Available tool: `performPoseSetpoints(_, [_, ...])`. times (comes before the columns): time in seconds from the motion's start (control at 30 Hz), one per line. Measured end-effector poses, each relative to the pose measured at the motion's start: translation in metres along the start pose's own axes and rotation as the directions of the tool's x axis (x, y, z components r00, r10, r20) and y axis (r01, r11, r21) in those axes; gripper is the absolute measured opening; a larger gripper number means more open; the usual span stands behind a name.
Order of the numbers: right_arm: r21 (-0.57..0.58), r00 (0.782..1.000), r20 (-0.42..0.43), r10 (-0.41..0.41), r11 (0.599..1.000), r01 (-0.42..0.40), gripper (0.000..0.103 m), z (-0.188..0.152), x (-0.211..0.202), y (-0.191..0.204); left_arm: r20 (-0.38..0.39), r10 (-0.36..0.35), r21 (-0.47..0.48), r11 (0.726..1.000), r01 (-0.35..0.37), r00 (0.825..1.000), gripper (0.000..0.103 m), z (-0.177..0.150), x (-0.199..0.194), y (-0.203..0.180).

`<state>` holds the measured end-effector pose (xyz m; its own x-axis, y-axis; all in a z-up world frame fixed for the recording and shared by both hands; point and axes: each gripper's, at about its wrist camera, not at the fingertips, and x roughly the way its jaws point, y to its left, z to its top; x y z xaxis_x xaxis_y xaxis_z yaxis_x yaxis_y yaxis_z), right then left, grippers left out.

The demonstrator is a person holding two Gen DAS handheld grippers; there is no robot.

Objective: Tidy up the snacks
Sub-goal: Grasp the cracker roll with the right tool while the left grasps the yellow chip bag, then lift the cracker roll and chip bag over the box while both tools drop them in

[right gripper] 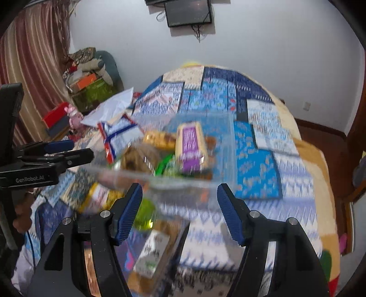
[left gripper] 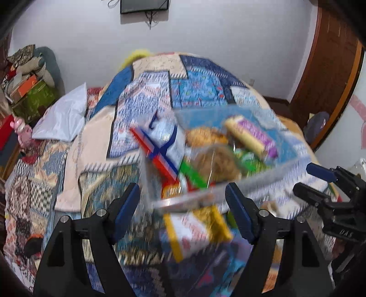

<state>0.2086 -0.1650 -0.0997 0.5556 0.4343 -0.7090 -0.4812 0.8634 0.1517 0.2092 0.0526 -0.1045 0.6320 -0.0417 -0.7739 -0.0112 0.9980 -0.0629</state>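
Clear plastic bin (left gripper: 228, 182) of snacks just ahead of both jaws; jaws apart, gripping nothing.

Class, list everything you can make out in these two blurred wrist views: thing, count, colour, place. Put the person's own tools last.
Clear bin: one, see-through, on the bed, holding snacks.
Purple-and-cream packet: one, on top inside the bin.
Green packet: at least one, in the bin; blurred.
White box with red and blue stripes: one, beside the bin.
Yellow-edged packet: one, on the quilt in front of the bin.
Patchwork quilt: one, mostly blue, covering the bed.
White pillow: one, beyond the quilt's edge.
Screen: one, dark, on the wall.
Left tool: black with blue pads, open.
Right tool: the same, open.
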Motion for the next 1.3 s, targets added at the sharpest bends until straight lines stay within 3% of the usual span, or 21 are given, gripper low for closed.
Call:
performPoseSetpoints(0.3, [-0.011,0.994,-0.105,0.017,1.000,-0.018,0.065,-0.041,0.014,0.009,-0.115,0.010,-0.022,1.000,-0.013,0.993,0.078,-0.046,0.027,0.013])
performPoseSetpoints(0.73, [0.035,0.987,-0.152,0.052,0.998,-0.047,0.065,-0.058,0.037,0.014,-0.156,-0.050,-0.054,0.998,0.042,0.986,0.078,-0.050,0.069,-0.002])
performPoseSetpoints(0.83, [0.028,0.988,-0.148,0.051,0.998,-0.047,0.064,-0.059,0.036,0.015,-0.134,-0.047,-0.050,0.998,0.041,0.990,0.077,-0.055,0.069,-0.005])
performPoseSetpoints(0.93, [0.027,0.987,-0.144,0.066,0.998,-0.063,0.051,-0.061,0.035,0.018,-0.120,-0.065,-0.053,0.997,0.059,0.991,0.067,-0.057,0.066,-0.005])
performPoseSetpoints(0.97, [0.028,0.986,-0.146,0.079,0.997,-0.076,0.044,-0.061,0.034,0.018,-0.118,-0.071,-0.052,0.997,0.065,0.991,0.059,-0.059,0.064,-0.005])
performPoseSetpoints(1.0, [0.031,0.985,-0.148,0.091,0.996,-0.087,0.044,-0.062,0.034,0.018,-0.120,-0.074,-0.041,0.997,0.070,0.990,0.047,-0.059,0.062,-0.008])
performPoseSetpoints(1.03, [0.032,0.985,-0.147,0.088,0.996,-0.084,0.043,-0.062,0.033,0.019,-0.123,-0.077,-0.028,0.997,0.075,0.989,0.043,-0.058,0.060,-0.009])
performPoseSetpoints(1.3, [0.053,0.986,-0.144,0.087,0.995,-0.080,0.035,-0.065,0.024,0.014,-0.097,-0.051,0.035,0.998,0.054,0.994,0.033,-0.065,0.032,-0.020])
